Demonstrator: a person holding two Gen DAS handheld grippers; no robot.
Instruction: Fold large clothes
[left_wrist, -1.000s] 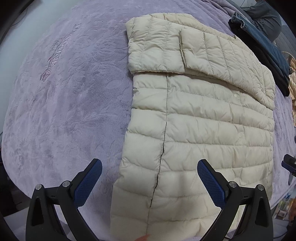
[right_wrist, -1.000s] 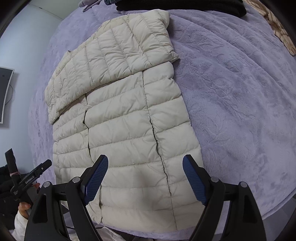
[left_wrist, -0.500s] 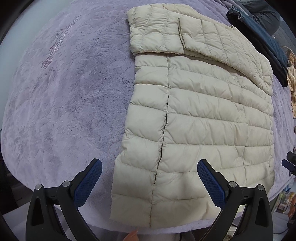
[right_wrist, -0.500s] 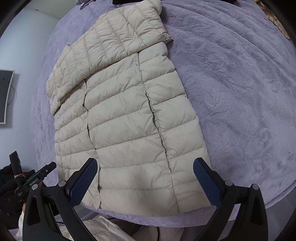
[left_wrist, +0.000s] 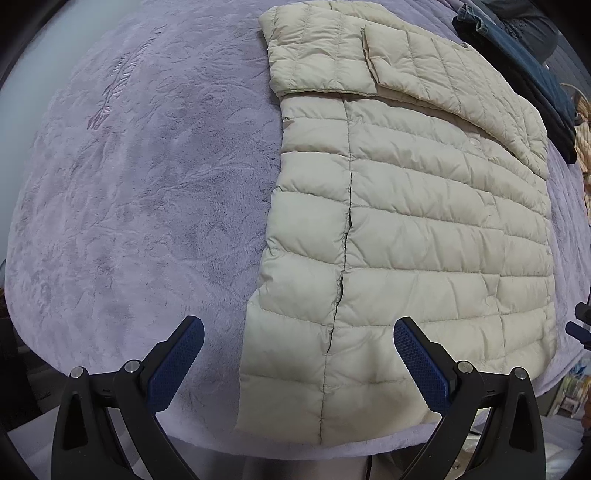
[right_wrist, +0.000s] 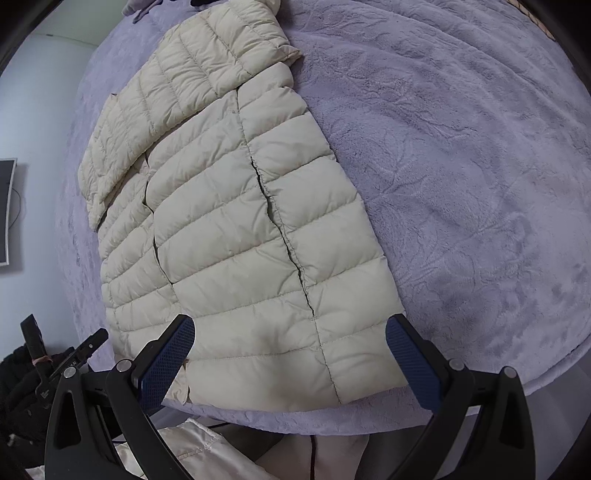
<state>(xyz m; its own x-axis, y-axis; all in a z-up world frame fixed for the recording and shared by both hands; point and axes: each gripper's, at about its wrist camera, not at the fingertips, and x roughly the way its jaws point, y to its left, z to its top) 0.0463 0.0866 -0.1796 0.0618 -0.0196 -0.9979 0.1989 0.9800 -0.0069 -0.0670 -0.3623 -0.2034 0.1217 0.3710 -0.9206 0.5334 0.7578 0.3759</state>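
Cream jacket (right_wrist: 236, 206) lies beneath both empty, wide-spread grippers (left_wrist: 299, 347) (right_wrist: 290, 345)

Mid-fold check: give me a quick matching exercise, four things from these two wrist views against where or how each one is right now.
Things:
1. cream puffer jacket
2. folded sleeves
3. left gripper
4. dark clothes

States:
A. open, fingers above the hem corner and blanket
B. crossed over the chest, at the far end
C. piled beyond the jacket, at the bed's far edge
D. flat on the lilac blanket

Pairs: 1-D, 2-B, 3-A, 4-C
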